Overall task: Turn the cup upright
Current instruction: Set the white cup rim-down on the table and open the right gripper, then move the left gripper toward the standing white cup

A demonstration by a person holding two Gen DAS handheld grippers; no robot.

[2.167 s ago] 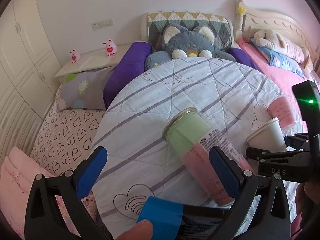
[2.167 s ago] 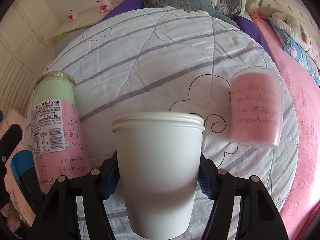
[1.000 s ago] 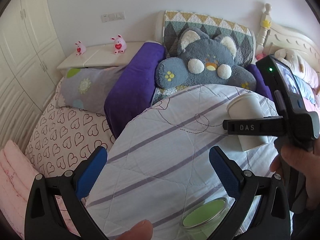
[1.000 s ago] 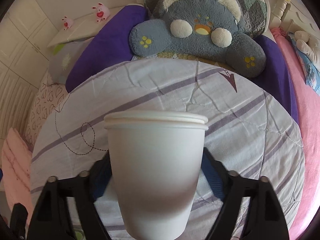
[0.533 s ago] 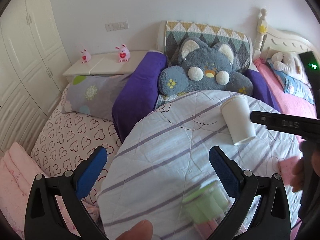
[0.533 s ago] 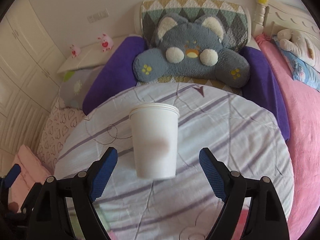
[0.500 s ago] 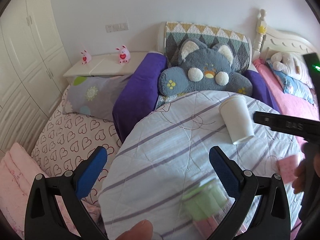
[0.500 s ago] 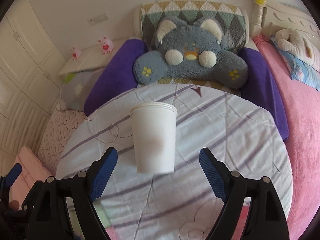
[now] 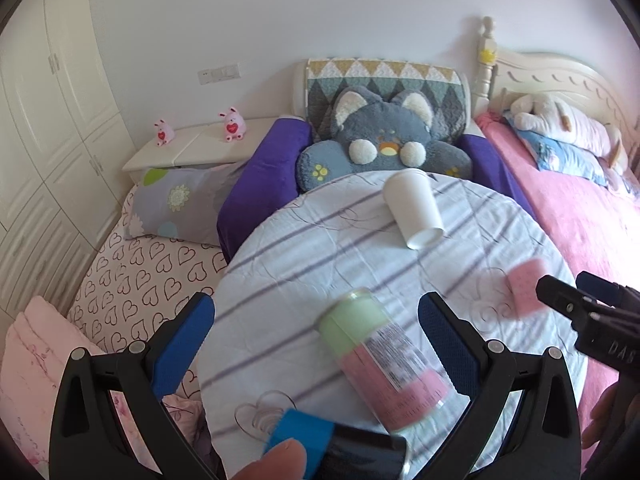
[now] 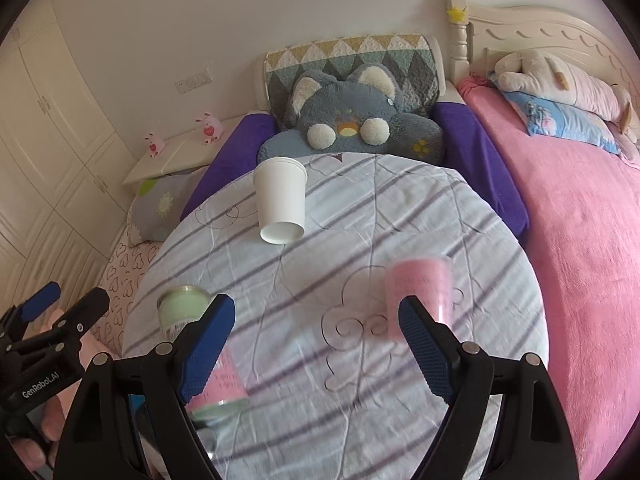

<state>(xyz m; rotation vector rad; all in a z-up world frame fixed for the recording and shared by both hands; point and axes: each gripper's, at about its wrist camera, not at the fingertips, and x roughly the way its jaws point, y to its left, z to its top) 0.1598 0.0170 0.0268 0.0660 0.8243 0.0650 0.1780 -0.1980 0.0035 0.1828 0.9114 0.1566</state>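
Left wrist view: looks forward and down from the near left of the round striped quilted table [image 9: 320,264], toward the far headboard. Right wrist view: near edge, further right, same heading, table [image 10: 400,208] slightly closer. Shared: tabletop, white paper cup [image 9: 414,208] [image 10: 281,204], grey plush cat cushion [image 9: 384,148] [image 10: 352,124], each other's gripper at frame edge.

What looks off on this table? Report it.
The white paper cup looks tipped over near the far edge of the table, base facing the cameras. The green-and-pink jar also lies on its side.
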